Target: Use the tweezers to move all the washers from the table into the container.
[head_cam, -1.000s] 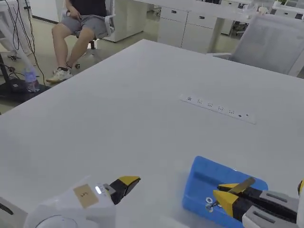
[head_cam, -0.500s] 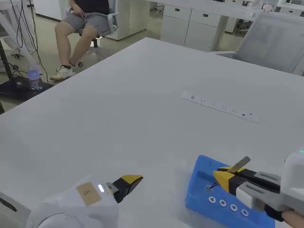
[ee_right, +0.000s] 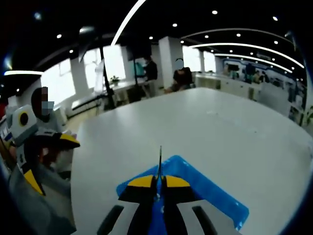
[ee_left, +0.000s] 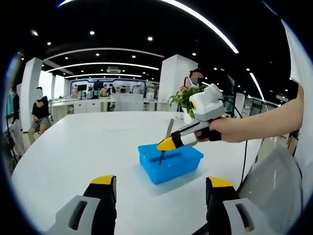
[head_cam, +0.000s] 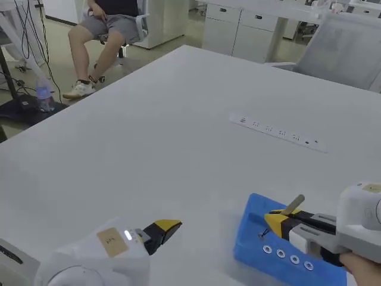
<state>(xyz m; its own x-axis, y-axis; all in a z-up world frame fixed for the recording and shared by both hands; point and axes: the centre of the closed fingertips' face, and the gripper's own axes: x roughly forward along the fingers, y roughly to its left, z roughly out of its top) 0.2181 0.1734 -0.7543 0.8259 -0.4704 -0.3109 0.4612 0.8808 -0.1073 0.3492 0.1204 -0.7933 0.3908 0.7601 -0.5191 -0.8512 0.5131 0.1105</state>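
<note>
Tweezers [head_cam: 292,206], clamped between the closed jaws of the right gripper [head_cam: 272,220], point tip-down into the blue container [head_cam: 247,244]. In the right gripper view their tips merge into one thin line, so we cannot tell whether they grip anything. The head view resolves four washers [head_cam: 281,255] in a row on the container floor. The left gripper view shows the left gripper [ee_left: 159,188] with jaws spread wide above the white table [ee_left: 73,147].

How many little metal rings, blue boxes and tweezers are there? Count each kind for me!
washers: 4 in sight, all lying in the container
blue container: 1
tweezers: 1
Total: 6
</note>
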